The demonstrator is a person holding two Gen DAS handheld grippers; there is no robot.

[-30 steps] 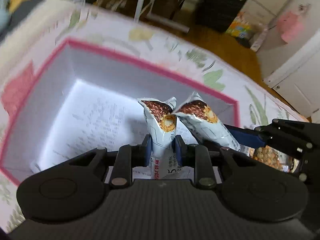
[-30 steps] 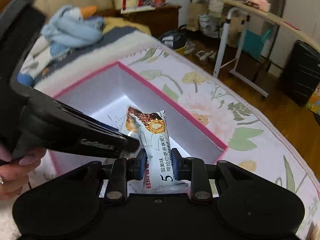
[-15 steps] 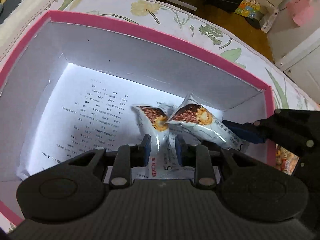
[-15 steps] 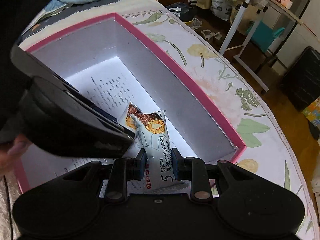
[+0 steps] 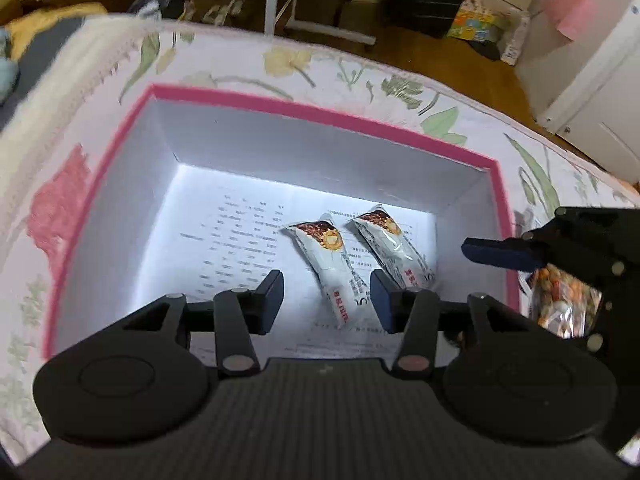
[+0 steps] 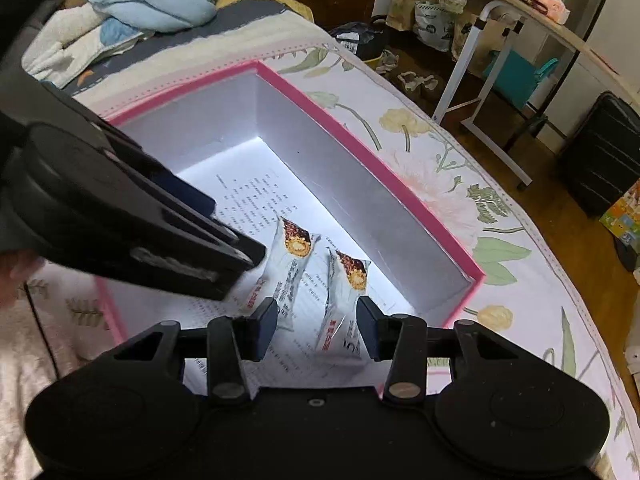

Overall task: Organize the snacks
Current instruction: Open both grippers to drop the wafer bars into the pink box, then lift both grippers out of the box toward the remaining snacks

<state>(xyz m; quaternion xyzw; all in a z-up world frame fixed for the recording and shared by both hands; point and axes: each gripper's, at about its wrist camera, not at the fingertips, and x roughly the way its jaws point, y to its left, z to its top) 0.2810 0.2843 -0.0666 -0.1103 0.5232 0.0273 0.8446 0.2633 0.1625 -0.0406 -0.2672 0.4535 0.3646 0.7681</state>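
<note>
A pink-rimmed white box (image 5: 328, 114) lies on a floral bedspread, also in the right wrist view (image 6: 360, 148). Two white snack packets lie side by side on its printed floor: one (image 5: 334, 264) and another (image 5: 394, 250) to its right; in the right wrist view they are the left packet (image 6: 288, 268) and the right packet (image 6: 346, 300). My left gripper (image 5: 326, 298) is open and empty above the box. My right gripper (image 6: 316, 330) is open and empty above the right packet.
An orange-patterned snack bag (image 5: 560, 300) lies outside the box's right wall, behind the right gripper body. A blue blanket (image 6: 160, 4) lies on the bed at the back. A white table frame (image 6: 488, 92), a black suitcase (image 6: 604, 152) and the wooden floor lie beyond the bed.
Both grippers have opened and let go of their packets, which now lie on the box floor. Both grippers have lifted back.
</note>
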